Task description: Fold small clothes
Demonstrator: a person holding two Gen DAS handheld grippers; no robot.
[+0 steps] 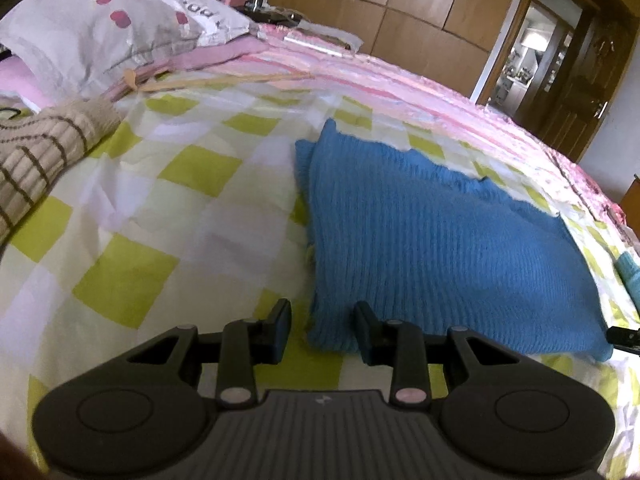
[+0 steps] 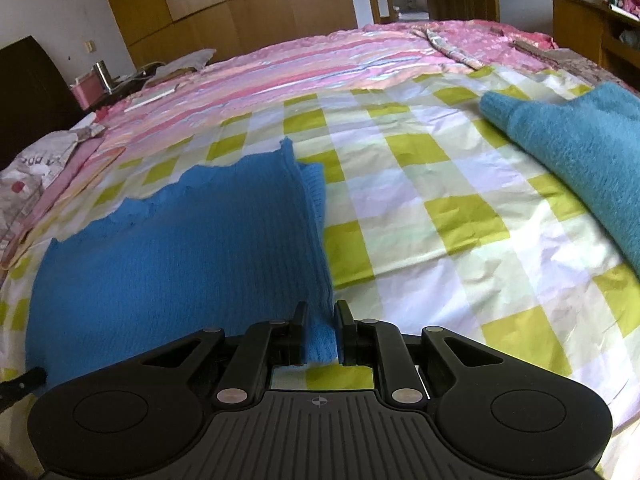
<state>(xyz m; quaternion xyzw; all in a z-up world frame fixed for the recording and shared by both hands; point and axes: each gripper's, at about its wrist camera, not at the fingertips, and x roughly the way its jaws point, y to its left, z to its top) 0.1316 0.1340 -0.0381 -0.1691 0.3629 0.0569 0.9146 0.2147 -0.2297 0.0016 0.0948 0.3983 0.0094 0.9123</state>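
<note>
Two corners of the blue knit garment [image 1: 420, 240], lying flat on the checked bedspread [image 1: 140, 208], sit between the tongs: the right tongs [image 2: 321, 330] look pinched narrowly on its near corner. The left tongs [image 1: 322, 330] straddle the other corner part-open, so uneven lifting could skew the fold.

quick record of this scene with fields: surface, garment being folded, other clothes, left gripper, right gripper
surface: green and white checked sheet on a bed
garment: blue knit sweater, lying flat, sides folded in
other clothes: teal knit piece; beige striped knit
left gripper: jaws part open around the sweater's near left corner, grip unclear
right gripper: closed on the sweater's near right corner
</note>
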